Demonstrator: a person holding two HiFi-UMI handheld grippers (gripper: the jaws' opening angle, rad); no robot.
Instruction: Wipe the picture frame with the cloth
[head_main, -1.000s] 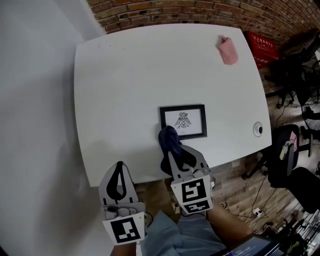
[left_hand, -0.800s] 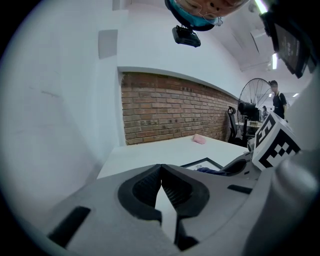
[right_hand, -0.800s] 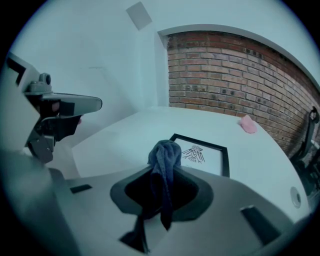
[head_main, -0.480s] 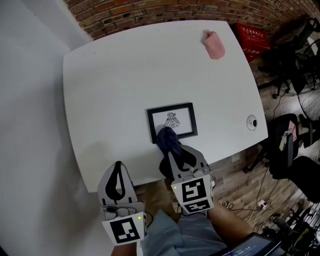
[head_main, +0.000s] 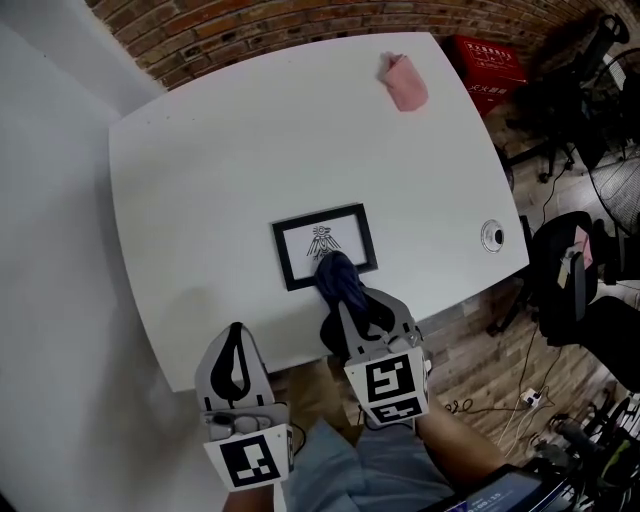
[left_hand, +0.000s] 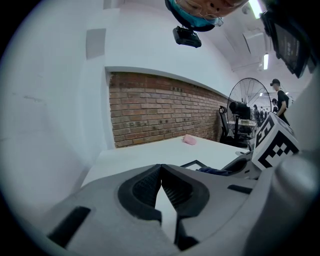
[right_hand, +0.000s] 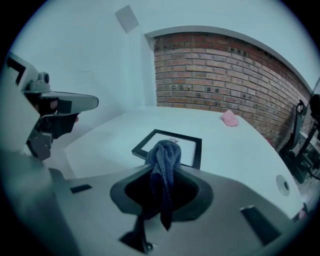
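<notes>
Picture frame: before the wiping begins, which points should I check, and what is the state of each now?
1. The cloth gripped by the right gripper: ok, jaws shut on it.
2. The picture frame flat on the table: ok.
3. The cloth touching the frame: cannot tell; head view shows overlap only.
4. The left gripper clear of the frame: ok, shut, empty, apart.
5. The frame braced against sliding: not ok, nothing holds it.
6. The pink object out of the way: ok, at the far edge.
</notes>
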